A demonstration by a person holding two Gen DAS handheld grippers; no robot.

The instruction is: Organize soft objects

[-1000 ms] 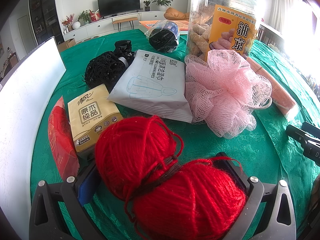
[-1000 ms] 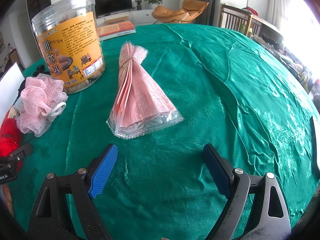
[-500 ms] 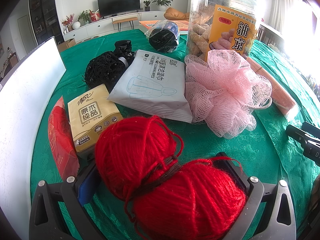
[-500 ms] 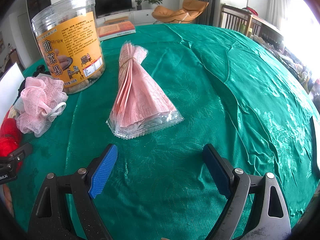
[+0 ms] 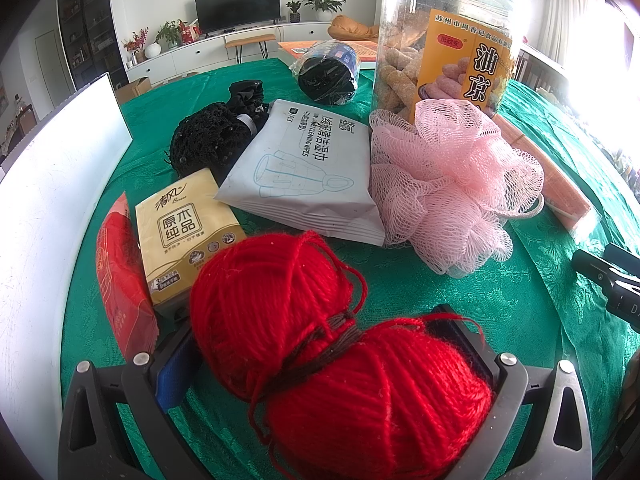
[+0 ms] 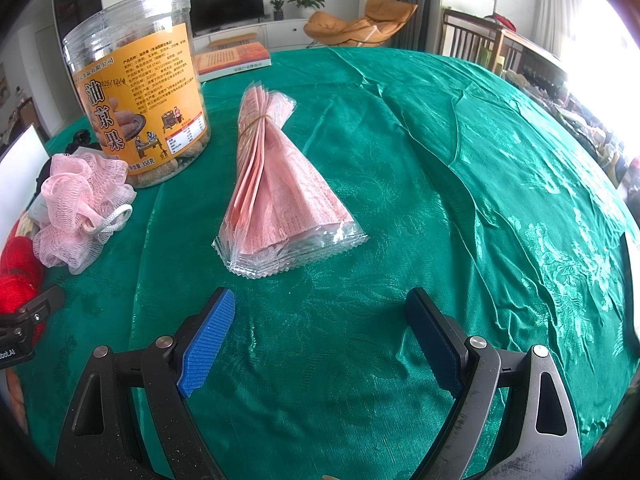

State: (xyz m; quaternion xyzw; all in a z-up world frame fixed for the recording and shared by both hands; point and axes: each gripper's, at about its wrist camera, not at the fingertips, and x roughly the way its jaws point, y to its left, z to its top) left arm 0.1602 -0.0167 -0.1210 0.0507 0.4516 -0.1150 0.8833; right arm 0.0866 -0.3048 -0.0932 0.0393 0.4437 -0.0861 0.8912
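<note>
Nothing has shifted since the earlier frames: left gripper clenched on red yarn low over the tablecloth, right gripper released and empty; lift gently, yarn compresses and loose strands may snag

A home living room: a flat television stands on a long white sideboard with potted plants, an orange lounge chair sits nearby, and a green-clothed bench fills the foreground.
</note>
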